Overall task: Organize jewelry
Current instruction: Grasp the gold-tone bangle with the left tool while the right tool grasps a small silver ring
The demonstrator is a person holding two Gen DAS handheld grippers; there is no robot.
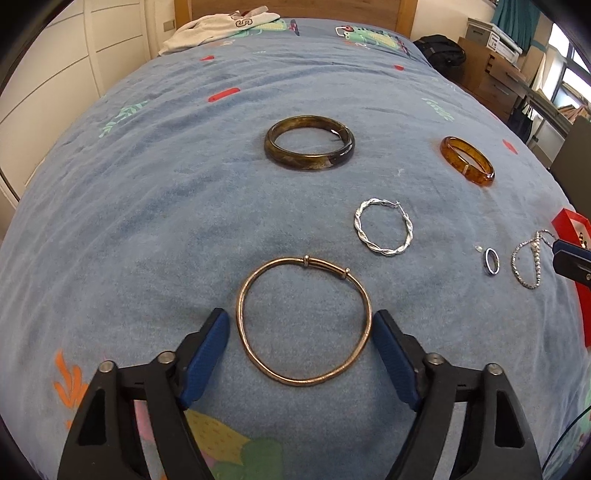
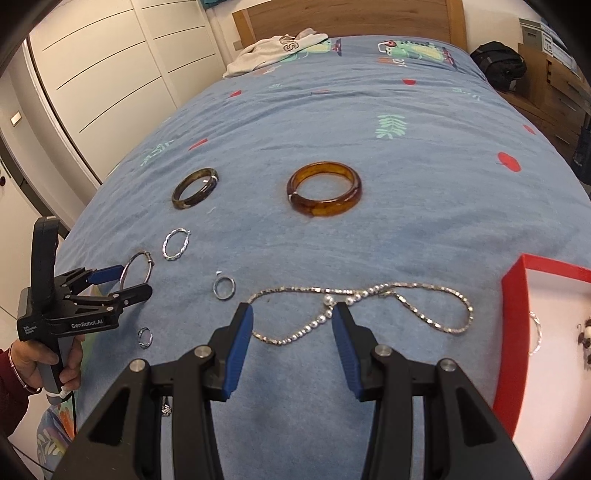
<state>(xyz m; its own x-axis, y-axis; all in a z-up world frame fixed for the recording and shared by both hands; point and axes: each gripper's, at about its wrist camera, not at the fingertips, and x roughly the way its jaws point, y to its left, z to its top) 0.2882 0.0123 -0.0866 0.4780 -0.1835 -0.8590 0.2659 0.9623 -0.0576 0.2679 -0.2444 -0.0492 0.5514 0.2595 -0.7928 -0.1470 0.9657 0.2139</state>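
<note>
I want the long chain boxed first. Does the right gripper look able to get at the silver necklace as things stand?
Probably yes. The right gripper is open with its jaws either side of the silver necklace, over its beaded middle. Nothing lies between them, and the small ring sits clear to the left.

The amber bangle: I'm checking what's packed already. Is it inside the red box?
No, the amber bangle lies on the blue bedspread, well apart from the red box.

A blue patterned bedspread (image 1: 155, 192) covers the bed, with a wooden headboard (image 2: 343, 18) at its far end, white wardrobe doors (image 2: 110, 62) left of it, and wooden drawers (image 1: 495, 77) right.
</note>
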